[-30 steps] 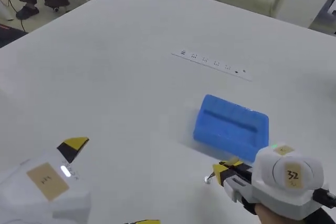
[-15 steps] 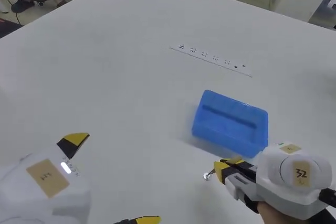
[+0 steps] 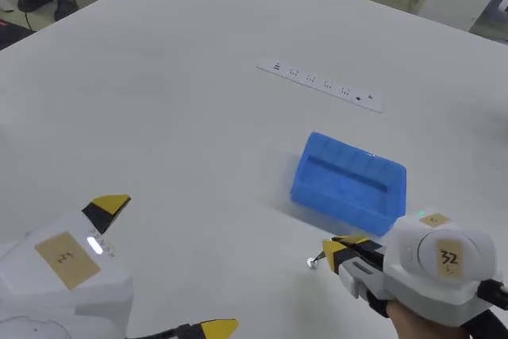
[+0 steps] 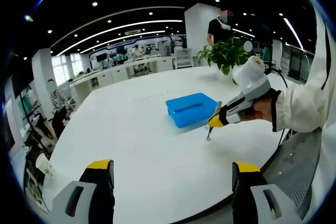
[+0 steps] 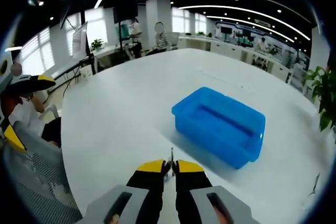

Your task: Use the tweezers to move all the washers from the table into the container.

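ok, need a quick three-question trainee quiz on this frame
1. True or false: the left hand-held gripper is shut.
2. What does the right hand-held gripper clamp? A) tweezers B) a screwdriver C) nothing
3. Fill in: the container on the table is ____ in colour.
Key: 1 false, its jaws stand wide apart; 2 A; 3 blue.

Open blue rectangular container (image 3: 349,180), upright; slim metal tweezers (image 3: 314,261) tip-down just beside it
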`<state>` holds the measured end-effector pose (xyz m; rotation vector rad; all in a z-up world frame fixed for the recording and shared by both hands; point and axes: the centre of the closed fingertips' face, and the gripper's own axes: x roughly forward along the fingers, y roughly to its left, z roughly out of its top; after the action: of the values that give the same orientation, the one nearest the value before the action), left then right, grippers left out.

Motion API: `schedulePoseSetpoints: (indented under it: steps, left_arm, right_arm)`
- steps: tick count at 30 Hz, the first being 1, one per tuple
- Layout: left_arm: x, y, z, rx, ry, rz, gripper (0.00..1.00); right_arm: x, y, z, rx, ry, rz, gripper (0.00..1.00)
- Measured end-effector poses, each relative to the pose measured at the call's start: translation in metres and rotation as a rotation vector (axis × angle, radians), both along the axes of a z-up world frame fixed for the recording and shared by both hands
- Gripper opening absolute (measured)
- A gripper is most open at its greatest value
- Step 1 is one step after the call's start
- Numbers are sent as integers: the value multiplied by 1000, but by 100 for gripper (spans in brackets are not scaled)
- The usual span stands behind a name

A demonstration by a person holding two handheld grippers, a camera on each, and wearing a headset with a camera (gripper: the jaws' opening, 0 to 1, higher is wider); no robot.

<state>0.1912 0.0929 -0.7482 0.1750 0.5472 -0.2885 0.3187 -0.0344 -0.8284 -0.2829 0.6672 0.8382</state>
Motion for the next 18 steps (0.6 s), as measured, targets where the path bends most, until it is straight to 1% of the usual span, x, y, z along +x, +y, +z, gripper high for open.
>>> schedulePoseSetpoints:
  steps: [3,5,10,15,18]
  left_arm:
    - [0,1,0,0,2,3,95]
    - [0,2,-1,0,2,6,95]
    - [-1,2,-2,-2,5,6,95]
    - [-1,-2,-7,-2,17,-2,94]
    - [0,-3,-8,-2,20,-4,94]
  right_arm:
    - [0,0,-1,-1,-1,4,4]
    - [2,-2,-3,6,10,-3,4]
    - [3,-4,-3,49,47,-17,3]
    - [-1,-2,-2,46,39,-2,2]
    - [-1,-2,-3,47,43,-5,1]
